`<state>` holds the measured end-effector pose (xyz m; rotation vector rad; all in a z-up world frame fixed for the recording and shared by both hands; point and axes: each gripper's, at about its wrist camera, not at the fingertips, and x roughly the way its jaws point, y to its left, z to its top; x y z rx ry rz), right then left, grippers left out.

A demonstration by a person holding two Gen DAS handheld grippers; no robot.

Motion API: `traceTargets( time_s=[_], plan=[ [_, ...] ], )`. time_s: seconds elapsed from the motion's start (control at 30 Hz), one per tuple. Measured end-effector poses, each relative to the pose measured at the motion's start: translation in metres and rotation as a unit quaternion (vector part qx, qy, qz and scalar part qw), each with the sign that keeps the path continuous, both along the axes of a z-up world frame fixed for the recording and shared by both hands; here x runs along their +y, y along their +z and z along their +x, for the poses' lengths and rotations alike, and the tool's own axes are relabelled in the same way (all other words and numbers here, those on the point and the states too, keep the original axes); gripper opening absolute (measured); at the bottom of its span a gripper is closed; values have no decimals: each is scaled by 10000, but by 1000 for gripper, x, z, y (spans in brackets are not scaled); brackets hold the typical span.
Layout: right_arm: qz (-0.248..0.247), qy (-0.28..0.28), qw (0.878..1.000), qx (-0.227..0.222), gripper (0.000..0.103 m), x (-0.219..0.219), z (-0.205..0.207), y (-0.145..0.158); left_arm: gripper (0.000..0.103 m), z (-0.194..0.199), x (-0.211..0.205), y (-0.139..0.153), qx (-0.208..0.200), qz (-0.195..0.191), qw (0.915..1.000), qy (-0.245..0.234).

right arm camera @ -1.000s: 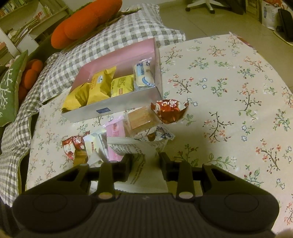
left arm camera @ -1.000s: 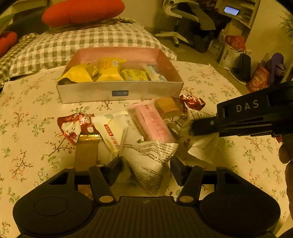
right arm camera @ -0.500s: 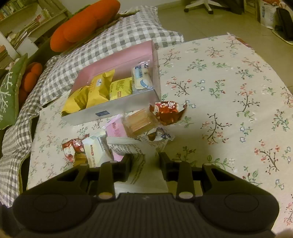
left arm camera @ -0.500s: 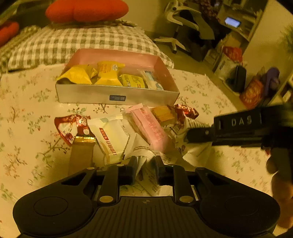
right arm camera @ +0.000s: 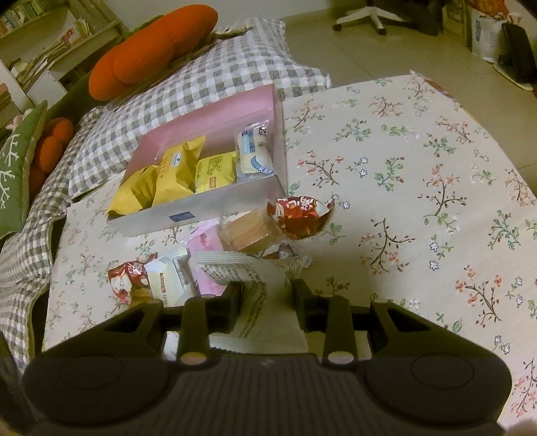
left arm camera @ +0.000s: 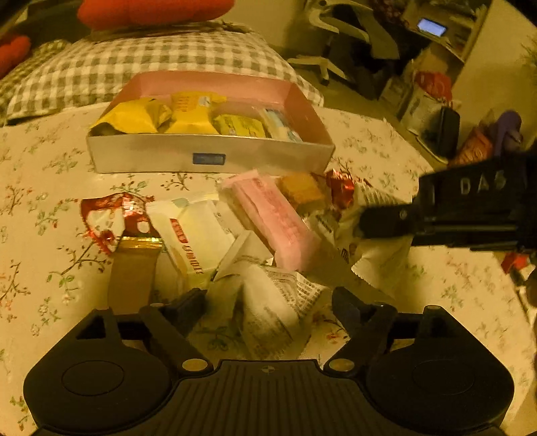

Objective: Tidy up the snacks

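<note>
A box, pink inside and silver outside (left arm camera: 208,157) (right arm camera: 201,211), stands at the far side of the floral table with yellow packets (left arm camera: 134,117) and a blue-white one (right arm camera: 253,154) in it. In front lies a pile: a pink bar (left arm camera: 272,218), a white packet with red lettering (left arm camera: 191,234), red foil sweets (left arm camera: 110,214) (right arm camera: 298,214), a wafer (left arm camera: 302,191). My left gripper (left arm camera: 268,307) is opening; a white printed packet (left arm camera: 272,302) lies loose between its fingers. My right gripper (right arm camera: 266,298) (left arm camera: 369,224) is shut on another white printed packet (right arm camera: 261,312).
A grey checked cushion (right arm camera: 201,90) and an orange pillow (right arm camera: 151,57) lie behind the box. The floral cloth (right arm camera: 419,201) stretches to the right of the pile. An office chair (left arm camera: 335,30) and bags (left arm camera: 433,97) stand on the floor past the table's right edge.
The left gripper's fingers, closed on the printed packet half a second ago, have spread wide, and the packet now lies loose between them. The right gripper and its packet have kept still.
</note>
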<state>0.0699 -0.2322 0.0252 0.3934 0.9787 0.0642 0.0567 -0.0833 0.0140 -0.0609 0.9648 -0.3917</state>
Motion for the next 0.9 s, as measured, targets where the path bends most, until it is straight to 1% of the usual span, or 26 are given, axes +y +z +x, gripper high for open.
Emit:
traceTargets(
  time_s=[0.03, 0.1, 0.13, 0.17, 0.23, 0.3, 0.43, 0.5, 0.53, 0.6, 0.9],
  plan=[
    [-9, 3, 10000, 9, 30, 0, 0, 0, 83, 0, 0, -4, 42, 12, 10000, -8],
    [-20, -9, 10000, 25, 30, -1, 0, -1, 70, 0, -1, -9, 91, 32, 9999, -32],
    [-12, -21, 10000, 24, 30, -1, 0, -1, 65, -2, -1, -7, 12, 61, 10000, -61],
    [-4, -29, 10000, 25, 30, -2, 1, -1, 57, -2, 0, -6, -15, 28, 10000, -93],
    [6, -42, 10000, 20, 30, -2, 1, -1, 45, -2, 4, -1, -18, -154, 9998, -78],
    [11, -32, 10000, 7, 30, -1, 0, 0, 45, 0, 8, 0, 79, -262, 9996, -87],
    [42, -24, 10000, -22, 30, -2, -1, 1, 44, 1, 11, -2, 143, -327, 9993, -79],
    [64, -47, 10000, -26, 30, -3, -1, 1, 39, 0, 12, 1, 134, -401, 9991, -92],
    [81, -56, 9999, -26, 30, -4, -1, 1, 39, 0, 13, 3, 139, -465, 9988, -99],
    [109, -66, 9999, -41, 30, -5, -1, 1, 38, -2, 13, 9, 79, -551, 9984, -127],
    [175, -157, 9997, -76, 30, -11, -2, 2, 38, -5, 14, 27, -89, -700, 9974, -171]
  ],
)
